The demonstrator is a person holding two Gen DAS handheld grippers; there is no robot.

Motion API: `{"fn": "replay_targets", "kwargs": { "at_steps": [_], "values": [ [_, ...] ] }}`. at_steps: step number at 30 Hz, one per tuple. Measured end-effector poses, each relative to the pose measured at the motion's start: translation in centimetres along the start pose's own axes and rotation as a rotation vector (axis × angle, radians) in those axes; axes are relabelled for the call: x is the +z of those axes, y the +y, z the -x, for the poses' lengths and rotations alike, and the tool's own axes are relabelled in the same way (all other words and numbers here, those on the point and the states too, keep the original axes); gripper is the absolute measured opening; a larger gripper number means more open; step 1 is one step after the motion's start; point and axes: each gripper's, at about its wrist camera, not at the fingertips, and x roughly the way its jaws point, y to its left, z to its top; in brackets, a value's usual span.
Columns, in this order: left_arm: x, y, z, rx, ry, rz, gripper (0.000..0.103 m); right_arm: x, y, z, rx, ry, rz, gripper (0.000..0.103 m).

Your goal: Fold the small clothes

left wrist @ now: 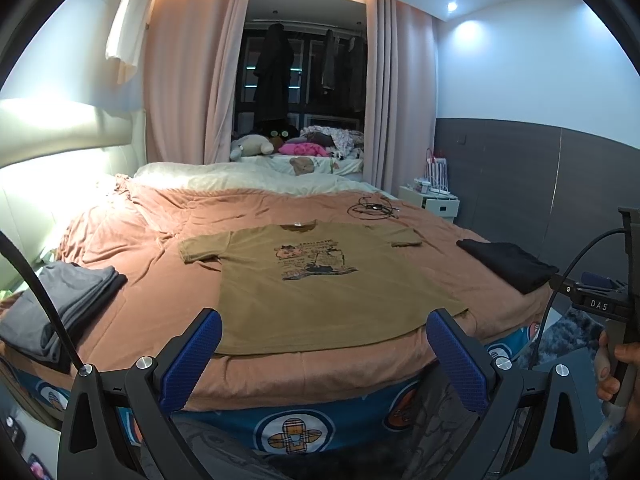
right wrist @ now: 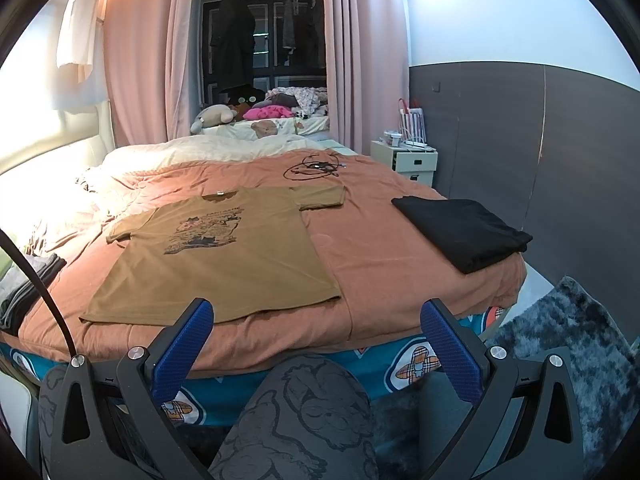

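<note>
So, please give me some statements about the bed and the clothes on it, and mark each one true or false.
1. The brown T-shirt lies spread flat on the bed, print facing up. True.
2. The left gripper is shut on the shirt hem. False: its jaws stand open, holding nothing.
3. A folded black garment lies to the right of the shirt. True.
4. The right gripper holds the black garment. False: it is open and empty.
5. A coiled black cable lies beyond the shirt's collar. True.
</note>
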Motion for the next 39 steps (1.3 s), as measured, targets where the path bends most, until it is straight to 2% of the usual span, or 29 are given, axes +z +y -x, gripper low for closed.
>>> {"fn": "replay_targets", "kwargs": {
  "at_steps": [39],
  "values": [
    [-0.1,0.9,1.4,0.004,-0.010,0.014,0.103,-0.1,1.2,0.5,0.022,-0.017,0.011,0.103]
  ]
}}
